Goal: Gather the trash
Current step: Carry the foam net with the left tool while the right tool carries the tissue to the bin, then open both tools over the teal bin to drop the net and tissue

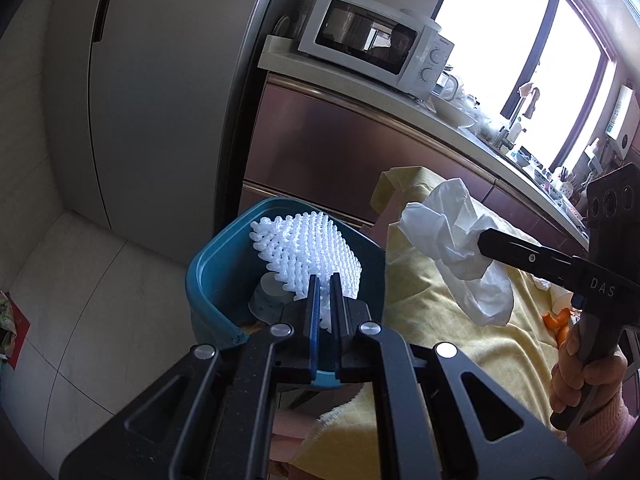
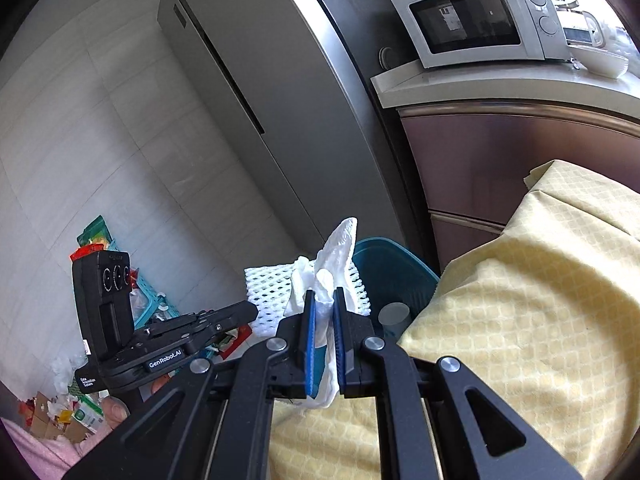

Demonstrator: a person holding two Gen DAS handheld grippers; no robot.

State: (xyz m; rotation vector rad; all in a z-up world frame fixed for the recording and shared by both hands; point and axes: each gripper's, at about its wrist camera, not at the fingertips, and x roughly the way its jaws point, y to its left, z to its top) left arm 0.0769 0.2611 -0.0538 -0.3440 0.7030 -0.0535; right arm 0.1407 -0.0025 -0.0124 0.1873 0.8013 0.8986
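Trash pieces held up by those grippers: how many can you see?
2. The foam net is in the left gripper, over the teal bin; the crumpled tissue is in the right gripper. Bin contents partly hidden.

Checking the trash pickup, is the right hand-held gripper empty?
No, the right hand-held gripper is shut on a crumpled white tissue.

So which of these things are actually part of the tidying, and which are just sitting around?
Part of the job:
- white foam netting in the left gripper
- crumpled tissue in the right gripper
- teal bin

Just lying about:
- microwave
- fridge
- yellow cloth
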